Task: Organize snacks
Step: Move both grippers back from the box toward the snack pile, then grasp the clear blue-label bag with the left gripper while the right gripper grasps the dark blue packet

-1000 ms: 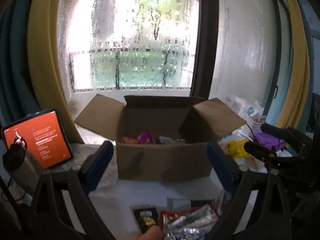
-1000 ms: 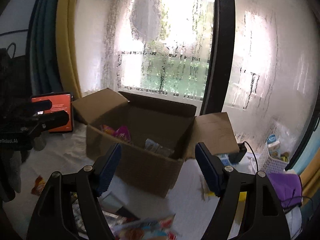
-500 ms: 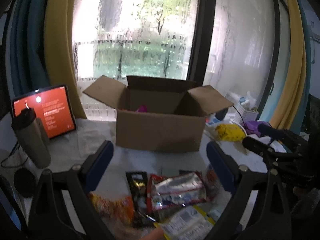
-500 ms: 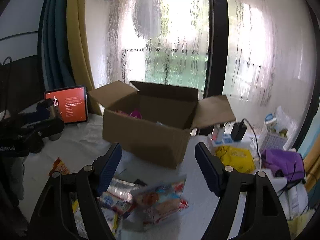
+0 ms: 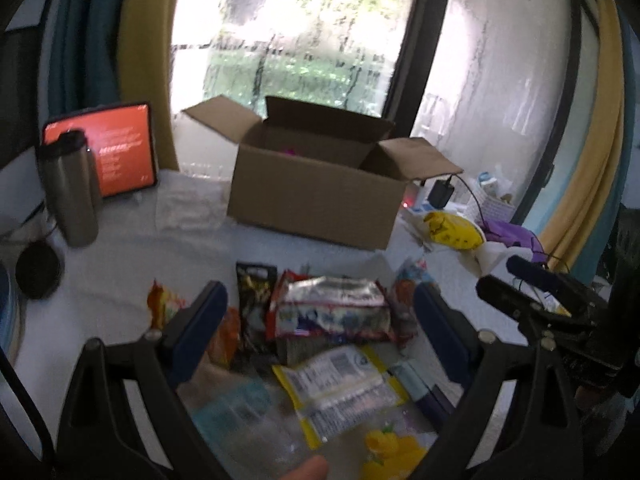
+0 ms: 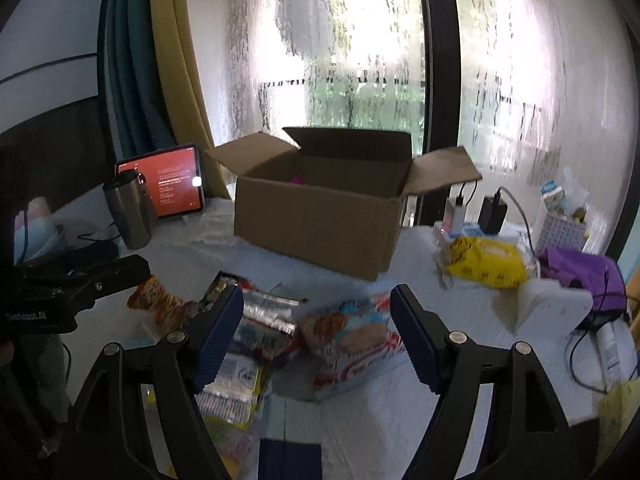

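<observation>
1. Rain-streaked window fills the background, with yellow and teal curtains at the frame edges.
2. White desk [image 6: 460,320] spans the lower half of both views.
3. Open cardboard box [image 5: 316,196] sits centre frame, flaps up; something pink is just visible inside.
4. Tablet [image 5: 120,148] with an orange screen is upper left, a steel tumbler [image 5: 70,192] just in front of it.
5. Snacks pile [image 5: 328,320] lies on the desk in front of the box, lower centre: silver-red pack, black pack, orange bag, yellow-edged packet.
6. Yellow bag [image 6: 486,262] and purple cloth [image 6: 580,272] are at the right.
7. Left claw [image 5: 320,320]: jaws wide apart, empty, above the pile.
8. Right claw [image 6: 316,330]: jaws apart, empty, framing a red-white biscuit pack [image 6: 352,340].
</observation>
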A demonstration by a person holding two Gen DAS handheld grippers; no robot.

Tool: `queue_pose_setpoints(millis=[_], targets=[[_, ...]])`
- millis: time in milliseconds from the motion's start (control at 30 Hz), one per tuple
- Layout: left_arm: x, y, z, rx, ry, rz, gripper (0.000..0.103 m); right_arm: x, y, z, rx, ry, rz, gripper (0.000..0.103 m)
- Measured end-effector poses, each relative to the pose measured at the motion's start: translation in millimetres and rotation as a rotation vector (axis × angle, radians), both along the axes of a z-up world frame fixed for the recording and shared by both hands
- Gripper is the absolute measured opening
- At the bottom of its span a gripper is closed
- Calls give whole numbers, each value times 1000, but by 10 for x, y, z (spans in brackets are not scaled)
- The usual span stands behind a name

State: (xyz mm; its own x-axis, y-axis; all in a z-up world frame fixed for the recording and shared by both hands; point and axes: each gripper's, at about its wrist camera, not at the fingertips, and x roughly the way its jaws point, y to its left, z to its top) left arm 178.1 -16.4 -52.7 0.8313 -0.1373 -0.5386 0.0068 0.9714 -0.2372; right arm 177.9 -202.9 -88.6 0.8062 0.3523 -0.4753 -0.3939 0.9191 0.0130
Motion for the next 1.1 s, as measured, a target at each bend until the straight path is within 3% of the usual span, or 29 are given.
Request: queue_pose_setpoints(millis=[400, 833, 1100], targets=[[-237, -55, -428, 11, 104, 86, 95, -86, -43, -354, 26, 86, 51, 79], [-453, 64, -819, 19, 199, 265, 95, -88, -35, -887, 30, 239, 98, 79], [-362, 131, -1107, 26, 264, 331, 95, -108, -16, -1219, 5, 342, 127, 79]])
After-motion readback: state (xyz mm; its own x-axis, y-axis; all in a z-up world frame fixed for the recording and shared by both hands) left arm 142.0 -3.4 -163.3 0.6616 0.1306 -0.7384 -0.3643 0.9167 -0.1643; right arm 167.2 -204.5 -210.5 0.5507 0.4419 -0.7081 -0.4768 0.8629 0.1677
